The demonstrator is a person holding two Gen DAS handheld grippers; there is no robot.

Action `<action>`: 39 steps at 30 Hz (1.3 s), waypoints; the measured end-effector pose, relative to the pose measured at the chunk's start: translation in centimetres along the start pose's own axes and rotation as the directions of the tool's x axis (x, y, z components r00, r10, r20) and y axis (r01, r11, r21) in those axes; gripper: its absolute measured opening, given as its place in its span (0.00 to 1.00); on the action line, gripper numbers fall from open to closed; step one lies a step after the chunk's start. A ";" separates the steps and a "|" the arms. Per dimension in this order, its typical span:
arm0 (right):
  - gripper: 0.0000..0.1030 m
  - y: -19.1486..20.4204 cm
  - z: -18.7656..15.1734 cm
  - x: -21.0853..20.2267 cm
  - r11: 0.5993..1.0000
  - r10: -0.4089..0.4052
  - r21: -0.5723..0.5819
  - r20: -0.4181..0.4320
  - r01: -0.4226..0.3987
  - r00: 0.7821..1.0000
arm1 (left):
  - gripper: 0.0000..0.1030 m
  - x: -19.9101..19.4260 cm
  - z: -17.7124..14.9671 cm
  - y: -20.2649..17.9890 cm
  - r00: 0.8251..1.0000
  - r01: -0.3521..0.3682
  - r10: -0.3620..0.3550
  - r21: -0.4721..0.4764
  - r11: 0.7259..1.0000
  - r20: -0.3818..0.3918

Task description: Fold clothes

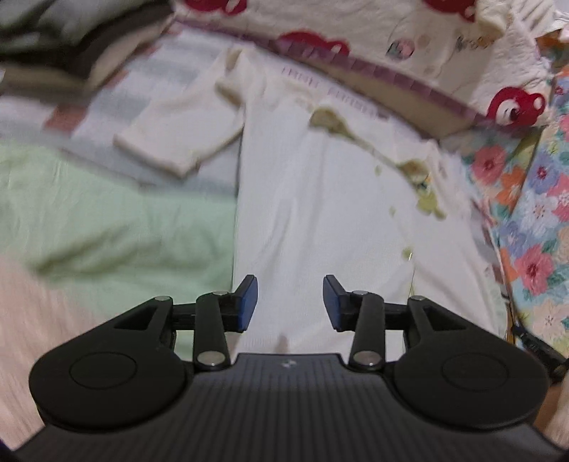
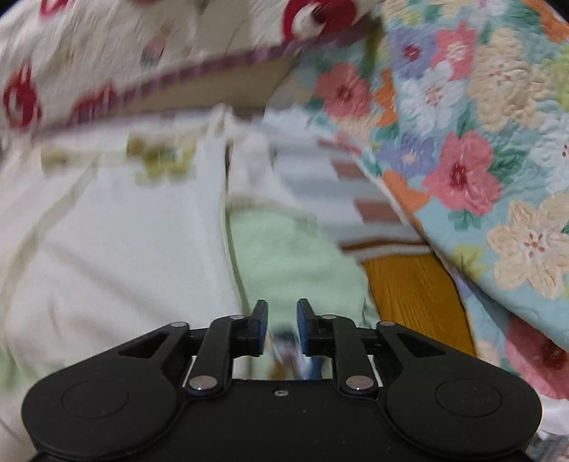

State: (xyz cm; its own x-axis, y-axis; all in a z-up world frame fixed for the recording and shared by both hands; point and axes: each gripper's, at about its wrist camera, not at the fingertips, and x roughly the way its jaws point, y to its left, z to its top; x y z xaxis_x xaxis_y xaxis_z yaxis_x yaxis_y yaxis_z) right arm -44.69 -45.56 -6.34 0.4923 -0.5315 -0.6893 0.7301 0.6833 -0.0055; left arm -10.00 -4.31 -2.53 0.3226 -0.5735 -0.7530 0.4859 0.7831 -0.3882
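A cream cardigan (image 1: 320,213) lies flat on the bed, its collar at the far end and its left sleeve (image 1: 177,138) spread out to the left. My left gripper (image 1: 290,302) hovers open over the garment's near hem with nothing between its fingers. In the right wrist view the same cardigan (image 2: 124,231) fills the left half, blurred by motion. My right gripper (image 2: 282,325) stands open just past the garment's right edge, above pale green fabric (image 2: 295,256), holding nothing.
A flowered quilt (image 2: 480,160) is heaped on the right. A cream blanket with red bear prints (image 1: 391,32) lies beyond the collar. Striped bedding (image 1: 149,89) and a green sheet (image 1: 106,213) lie left of the cardigan. An orange wooden surface (image 2: 416,295) shows by the quilt.
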 end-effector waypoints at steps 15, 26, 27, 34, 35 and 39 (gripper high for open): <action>0.63 20.9 20.8 16.4 0.830 0.357 -0.377 -0.204 -0.410 0.912 | 0.59 13.3 14.3 -3.9 0.992 -0.006 -0.038 0.353 0.936 0.116; 0.63 17.7 20.8 28.5 0.939 0.262 -0.157 -0.255 -0.307 0.931 | 0.61 27.3 19.3 -4.3 0.997 0.070 -0.074 0.332 0.941 -0.001; 0.63 17.4 20.8 29.4 0.943 0.263 -0.132 -0.259 -0.304 0.929 | 0.61 28.6 19.8 -4.4 0.997 0.077 -0.077 0.329 0.941 -0.011; 0.08 18.0 25.0 33.1 0.904 0.331 -0.161 -0.323 -0.397 0.886 | 0.15 34.5 25.3 -5.9 0.995 0.096 -0.089 0.320 0.943 -0.036; 0.08 17.9 26.7 33.5 0.902 0.348 -0.145 -0.313 -0.407 0.883 | 0.06 35.2 26.2 -6.2 0.995 0.098 -0.091 0.319 0.943 -0.037; 0.06 18.0 34.0 35.6 0.909 0.374 -0.094 -0.250 -0.407 0.893 | 0.05 38.1 29.8 -7.3 0.995 0.104 -0.096 0.314 0.944 -0.042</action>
State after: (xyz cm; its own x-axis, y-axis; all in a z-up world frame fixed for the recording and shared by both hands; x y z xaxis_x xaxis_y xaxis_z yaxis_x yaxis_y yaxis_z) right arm 2.09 -69.16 -6.36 0.5944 -0.0941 -0.7987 0.4185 0.8842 0.2073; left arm 22.98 -39.00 -12.54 0.2400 -0.6350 -0.7343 0.7472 0.6037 -0.2778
